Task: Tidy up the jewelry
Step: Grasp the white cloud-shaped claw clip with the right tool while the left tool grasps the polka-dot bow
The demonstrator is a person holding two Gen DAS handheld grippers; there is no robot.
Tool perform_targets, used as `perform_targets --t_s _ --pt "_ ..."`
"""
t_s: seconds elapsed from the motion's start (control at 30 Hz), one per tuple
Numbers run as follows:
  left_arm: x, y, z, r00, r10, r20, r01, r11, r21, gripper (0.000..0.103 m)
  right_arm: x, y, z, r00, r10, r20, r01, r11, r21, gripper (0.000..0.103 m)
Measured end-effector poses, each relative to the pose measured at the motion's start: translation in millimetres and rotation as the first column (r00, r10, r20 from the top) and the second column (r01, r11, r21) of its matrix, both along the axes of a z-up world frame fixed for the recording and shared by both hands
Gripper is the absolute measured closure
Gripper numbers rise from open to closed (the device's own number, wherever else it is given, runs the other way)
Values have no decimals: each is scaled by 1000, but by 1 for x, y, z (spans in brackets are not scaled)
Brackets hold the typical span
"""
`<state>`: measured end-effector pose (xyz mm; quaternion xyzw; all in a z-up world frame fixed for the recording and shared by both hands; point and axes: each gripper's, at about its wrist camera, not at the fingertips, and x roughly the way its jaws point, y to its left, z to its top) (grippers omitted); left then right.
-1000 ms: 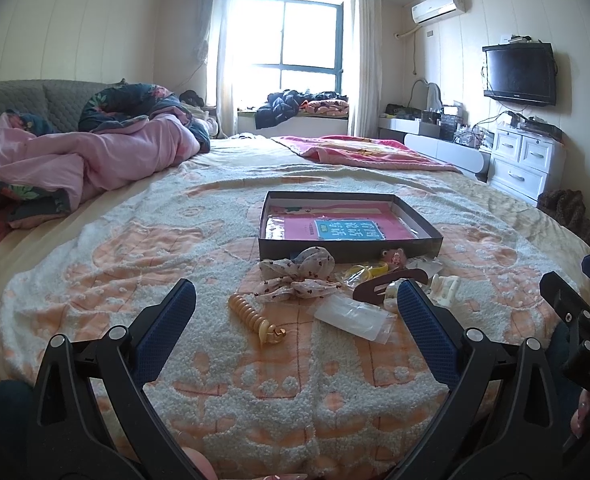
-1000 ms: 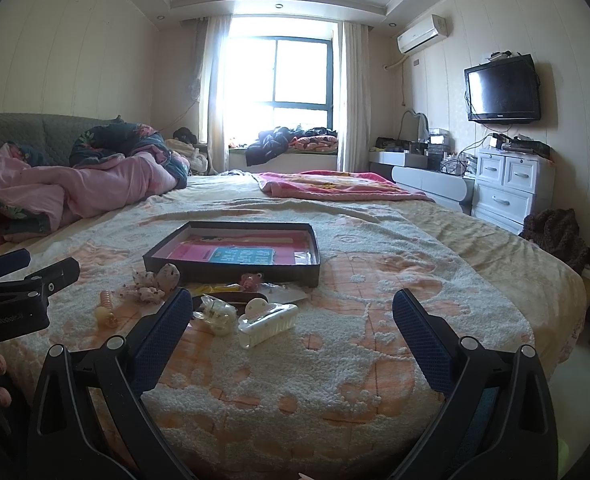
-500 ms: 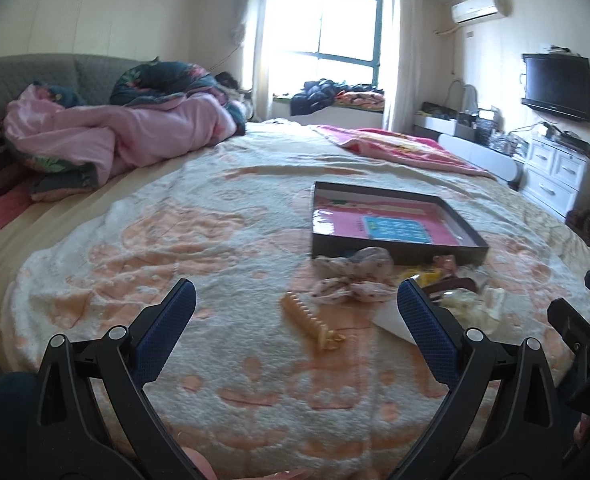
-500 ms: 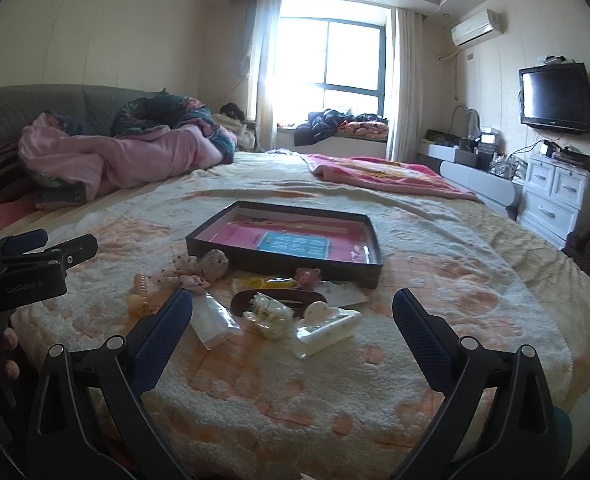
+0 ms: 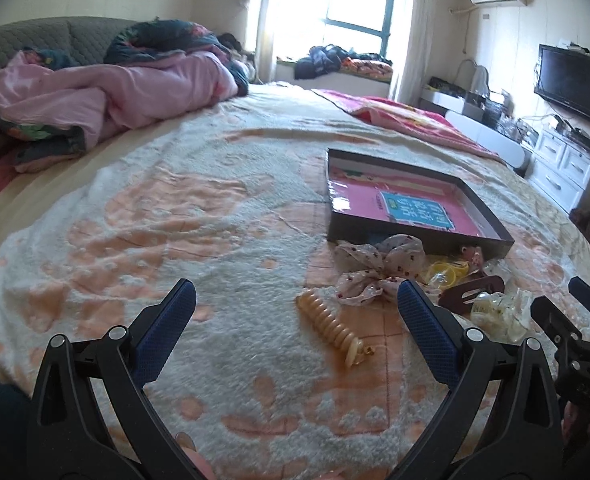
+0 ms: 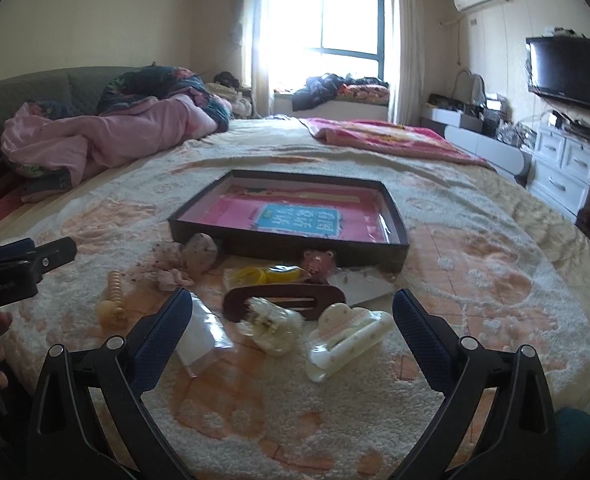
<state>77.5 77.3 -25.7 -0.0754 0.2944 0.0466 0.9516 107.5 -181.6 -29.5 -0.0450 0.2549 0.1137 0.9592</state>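
From the left wrist view, the left tongs (image 5: 295,308) stand wide open above the blanket (image 5: 175,220) with nothing between their blue pads. A cream spiral hair tie (image 5: 333,326) lies just ahead, between the two fingers but nearer the right one, not touched by either. Past the right fingertip sits a spotted fabric scrunchie (image 5: 379,268), and beyond that the dark tray (image 5: 411,236) with a pink lining, up and to the right of the tongs. To the right of the right finger lie a yellow band (image 5: 449,271), a brown hair clip (image 5: 473,294) and a clear claw clip (image 5: 499,314), with the right tongs (image 5: 575,336) showing at the far right edge. From the right wrist view, the right tongs (image 6: 293,308) are likewise spread wide and hold nothing. Between their fingers, just ahead, lie a clear claw clip (image 6: 269,326), a white claw clip (image 6: 347,338) and a small plastic bag (image 6: 203,338) close by the left finger. The brown hair clip (image 6: 285,300) lies just behind these, then the yellow band (image 6: 255,276) and a small pink bear piece (image 6: 318,263) against the tray's front wall (image 6: 287,246). The scrunchie (image 6: 195,258) and spiral hair tie (image 6: 113,298) lie off to the left of the left finger, near the left tongs (image 6: 35,260)
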Motion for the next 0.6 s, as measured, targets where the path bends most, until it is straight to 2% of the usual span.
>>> perform_targets --t_s 0.37,0.5,0.6 --pt "52 -23 -3 987 -153 -55 152 988 -26 10 31 -42 -27 984 -127 -123 131 991 21 6" --pt "67 -35 -12 978 -179 -111 180 984 4 10 40 -48 -34 979 -129 -160 135 991 27 6" --pt "75 -42 -19 967 -212 -140 213 977 -8 10 45 -48 -40 974 -112 -195 121 992 37 6"
